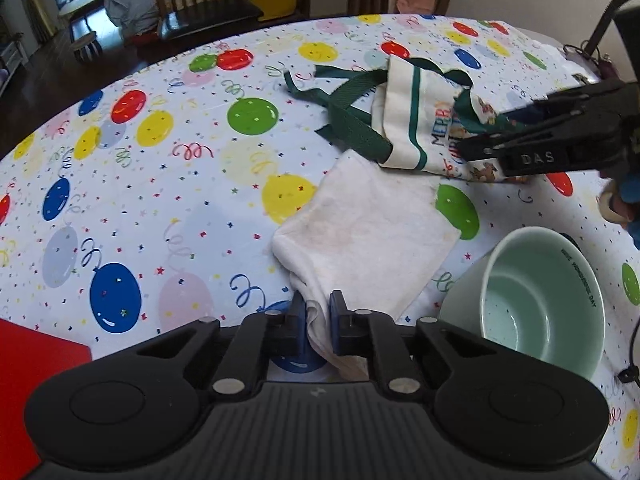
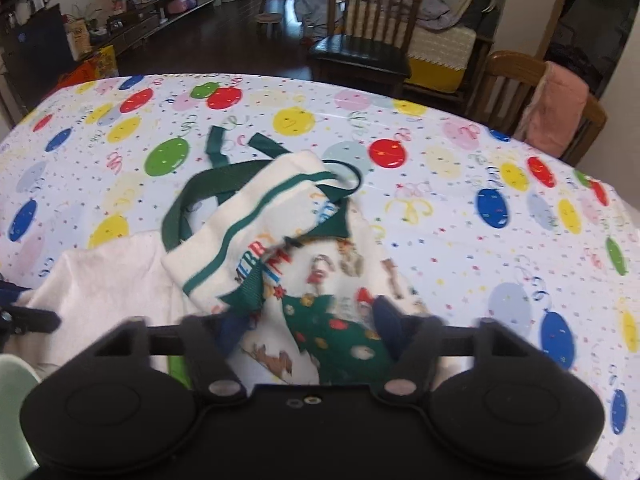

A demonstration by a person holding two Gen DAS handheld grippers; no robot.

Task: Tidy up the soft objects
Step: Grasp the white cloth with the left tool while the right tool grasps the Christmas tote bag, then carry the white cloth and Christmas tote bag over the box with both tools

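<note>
A white towel lies on the balloon tablecloth; my left gripper is shut on its near corner. The towel also shows at the left of the right wrist view. A cream Christmas tote bag with green straps lies behind the towel. In the right wrist view the bag lies folded in front of my right gripper, whose fingers are spread over the bag's near part. The right gripper shows from the side in the left wrist view.
A pale green mug lies tipped at the right of the towel. A red flat object sits at the near left. Wooden chairs stand beyond the table's far edge. A pink cloth hangs on one chair.
</note>
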